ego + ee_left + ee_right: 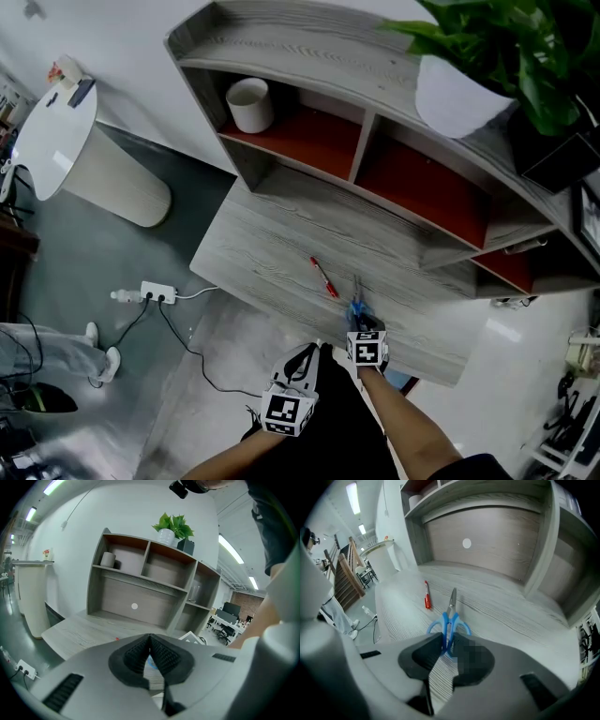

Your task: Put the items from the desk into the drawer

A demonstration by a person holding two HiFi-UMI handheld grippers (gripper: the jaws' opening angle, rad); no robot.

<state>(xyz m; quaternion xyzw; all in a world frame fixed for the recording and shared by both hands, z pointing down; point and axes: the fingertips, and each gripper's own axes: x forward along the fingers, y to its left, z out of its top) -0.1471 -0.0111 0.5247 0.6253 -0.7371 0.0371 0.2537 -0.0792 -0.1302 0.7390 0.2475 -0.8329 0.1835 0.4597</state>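
Blue-handled steel scissors (451, 615) lie flat on the grey wood-grain table (511, 616) near its front edge, blades pointing toward the shelf unit. A red pen (427, 597) lies just beside them, to the left, apart from the blades.

Right gripper view: only here is the grip legible. The right gripper (446, 644) is clenched on the near ends of the scissors' blue handle loops, with the pads narrowly spaced.

Head view: the right gripper (360, 322) angles down onto the scissors (356, 298). The left gripper (307, 351) hangs off the table's (272, 244) front edge, over the floor. Only this view shows a white power strip (157, 292) on the floor.

Left gripper view: the left gripper (150, 641) is fully closed and holds nothing. Only here is the grey open-fronted shelf unit (140, 588) seen from the front, topped by a green plant in a white pot (166, 535).
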